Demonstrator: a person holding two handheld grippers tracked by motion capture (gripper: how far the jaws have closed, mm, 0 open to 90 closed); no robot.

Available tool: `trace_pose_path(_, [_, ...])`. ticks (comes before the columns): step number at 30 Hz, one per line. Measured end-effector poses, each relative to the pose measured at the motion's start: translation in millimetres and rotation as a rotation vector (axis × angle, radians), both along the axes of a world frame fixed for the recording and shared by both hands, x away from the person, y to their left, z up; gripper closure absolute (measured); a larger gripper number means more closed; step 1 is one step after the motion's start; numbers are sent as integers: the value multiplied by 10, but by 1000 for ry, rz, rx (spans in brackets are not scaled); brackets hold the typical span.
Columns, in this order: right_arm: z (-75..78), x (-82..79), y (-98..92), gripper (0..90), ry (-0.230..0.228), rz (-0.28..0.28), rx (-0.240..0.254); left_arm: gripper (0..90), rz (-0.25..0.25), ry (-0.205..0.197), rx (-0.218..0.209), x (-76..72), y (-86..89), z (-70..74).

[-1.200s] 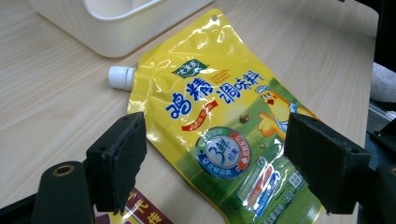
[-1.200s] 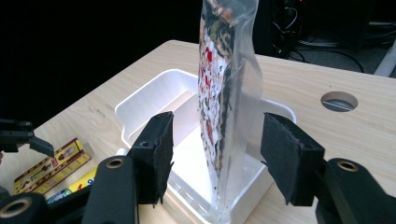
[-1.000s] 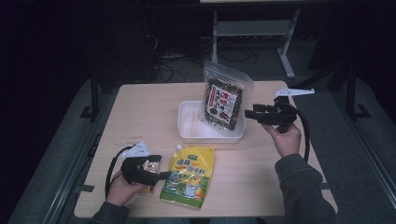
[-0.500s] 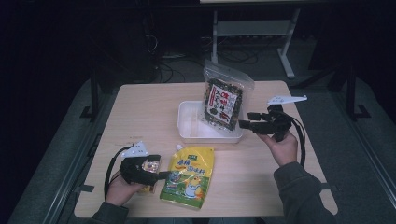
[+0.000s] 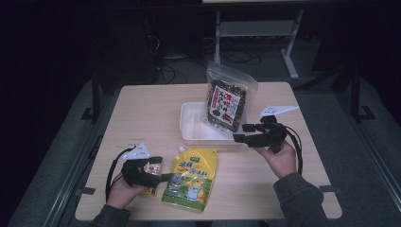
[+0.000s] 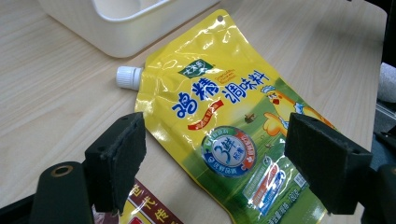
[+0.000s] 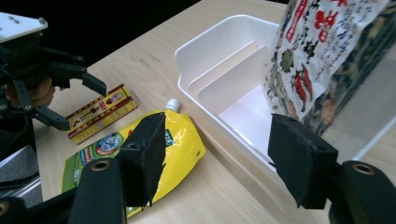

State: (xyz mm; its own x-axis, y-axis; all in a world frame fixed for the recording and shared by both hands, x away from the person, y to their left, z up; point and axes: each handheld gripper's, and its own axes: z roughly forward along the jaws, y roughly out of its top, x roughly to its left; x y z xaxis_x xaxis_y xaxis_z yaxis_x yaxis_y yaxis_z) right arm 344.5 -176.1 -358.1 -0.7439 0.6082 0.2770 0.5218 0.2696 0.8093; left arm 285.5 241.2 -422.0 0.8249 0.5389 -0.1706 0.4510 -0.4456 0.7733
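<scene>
A yellow spouted pouch (image 5: 191, 178) lies flat near the table's front, its white cap toward the white divided bin (image 5: 198, 128). A dark patterned snack bag (image 5: 227, 101) stands upright in the bin's right compartment. My left gripper (image 5: 165, 177) is open, low over the table at the pouch's left edge. In the left gripper view its jaws frame the pouch (image 6: 224, 126) without touching it. A small red and yellow packet (image 5: 152, 169) lies under that hand. My right gripper (image 5: 242, 133) is open, hovering at the bin's front right corner beside the snack bag (image 7: 327, 56), with nothing held.
The table is light wood with free surface at the back left and front right (image 5: 302, 189). A metal stand (image 5: 255, 28) and cables sit on the dark floor behind the table. In the right gripper view the bin's divider (image 7: 233, 79) splits two bare compartments.
My right gripper has come down and leftward from a raised spot at the right, to the bin's front right corner. The left gripper and the pouch have stayed put.
</scene>
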Motion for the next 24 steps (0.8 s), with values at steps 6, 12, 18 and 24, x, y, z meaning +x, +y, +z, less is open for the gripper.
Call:
trace_pose_path(6, [-45,-27,54,354,15,13,-3,201,1,0,1,-4,4,4])
trace_pose_path(12, [-98,-74,139,348,28,31,-17,201,-2,-3,3,-6,-7,7])
trace_pose_path(18, [-172,-103,264,345,38,64,-46,200,-2,-2,0,-6,-14,6])
trace_pose_path(24, [-267,-106,380,343,59,93,-61,201,-5,-5,6,-9,-29,8])
